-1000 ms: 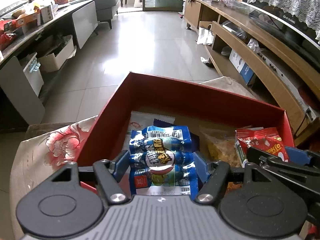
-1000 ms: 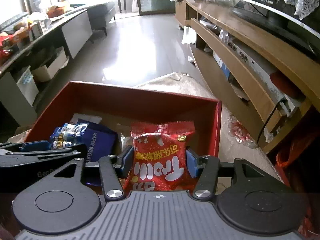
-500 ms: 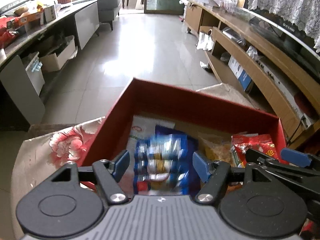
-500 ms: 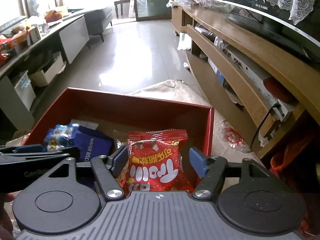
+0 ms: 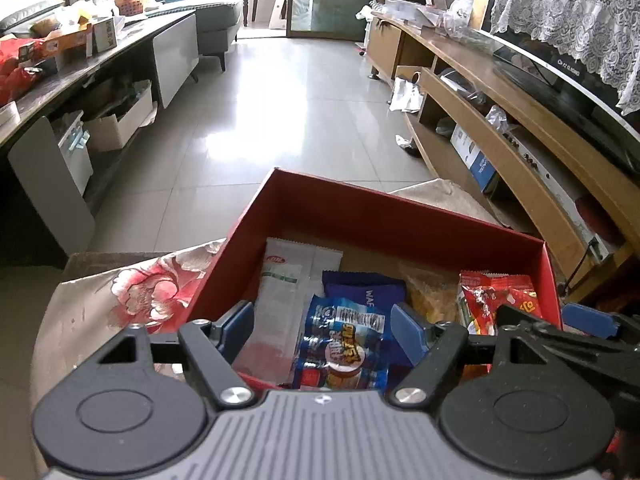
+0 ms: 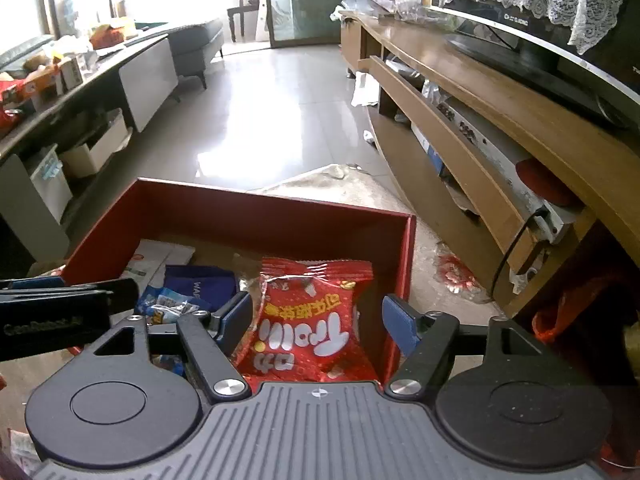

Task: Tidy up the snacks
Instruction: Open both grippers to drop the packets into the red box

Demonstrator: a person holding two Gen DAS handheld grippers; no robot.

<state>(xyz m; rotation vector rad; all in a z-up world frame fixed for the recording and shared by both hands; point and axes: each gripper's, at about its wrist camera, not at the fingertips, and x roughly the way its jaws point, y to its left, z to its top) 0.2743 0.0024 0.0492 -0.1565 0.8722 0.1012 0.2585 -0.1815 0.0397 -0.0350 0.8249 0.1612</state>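
A red box (image 5: 384, 216) holds several snacks. In the left wrist view my left gripper (image 5: 326, 326) is open above a blue sausage pack (image 5: 340, 352) that lies in the box on a dark blue wafer bag (image 5: 362, 290), beside a white packet (image 5: 288, 284). In the right wrist view my right gripper (image 6: 320, 316) is open above a red snack bag (image 6: 308, 320) lying in the right end of the box (image 6: 256, 212). Neither gripper touches its pack. The red bag also shows in the left wrist view (image 5: 496, 296).
The box rests on a floral cloth (image 5: 132, 292) over a low table. A wooden TV cabinet (image 6: 500, 128) runs along the right. A dark counter with clutter (image 5: 60, 64) runs along the left. Tiled floor (image 5: 280, 112) lies beyond the box.
Both grippers opened and drew back and up. The blue sausage pack dropped from the left gripper into the box; the red bag left the right gripper and lies in the box.
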